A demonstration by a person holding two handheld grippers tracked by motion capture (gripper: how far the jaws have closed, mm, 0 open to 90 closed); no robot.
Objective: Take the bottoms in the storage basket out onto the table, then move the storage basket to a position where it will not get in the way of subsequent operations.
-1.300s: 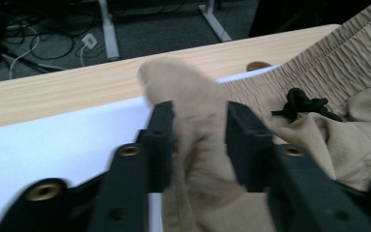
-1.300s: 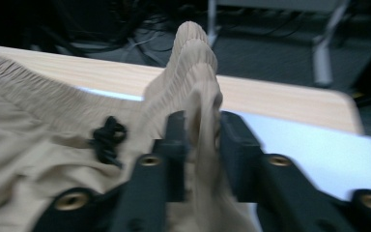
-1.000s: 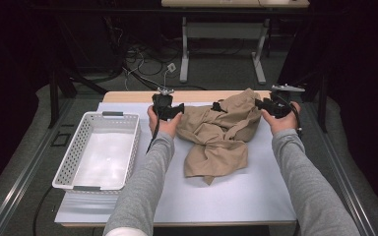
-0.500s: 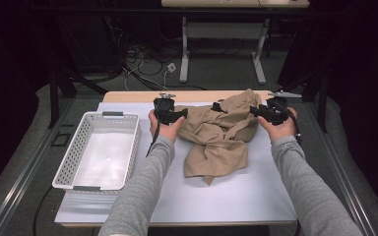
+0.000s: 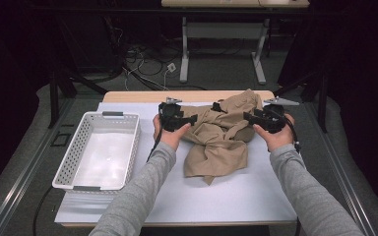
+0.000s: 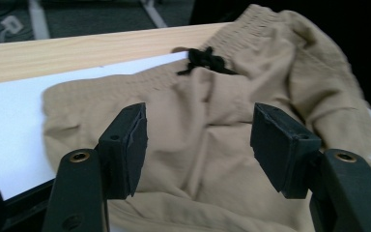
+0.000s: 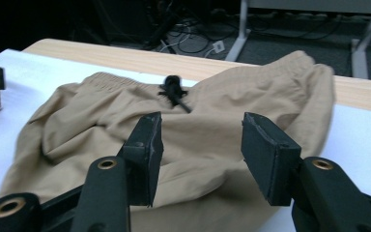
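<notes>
Both tongs, left (image 5: 191, 121) and right (image 5: 246, 117), have just been opening, empty, flanking the crumpled tan shorts (image 5: 220, 140) mid-surface; closing early could pinch several layers (or the black drawstring (image 6: 204, 60)), dragging the bunch.

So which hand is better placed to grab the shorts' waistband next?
Probably left. The left gripper has open fingers over the shorts beside the waistband; the right gripper faces bunched fabric.

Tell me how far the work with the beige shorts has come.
Done: nothing visibly; the beige shorts lie crumpled on the white mat. In hand: the left gripper and right gripper flank them, jaws just opening, nothing clamped. Left: probably flattening or folding, perhaps placing them in the white basket.
</notes>
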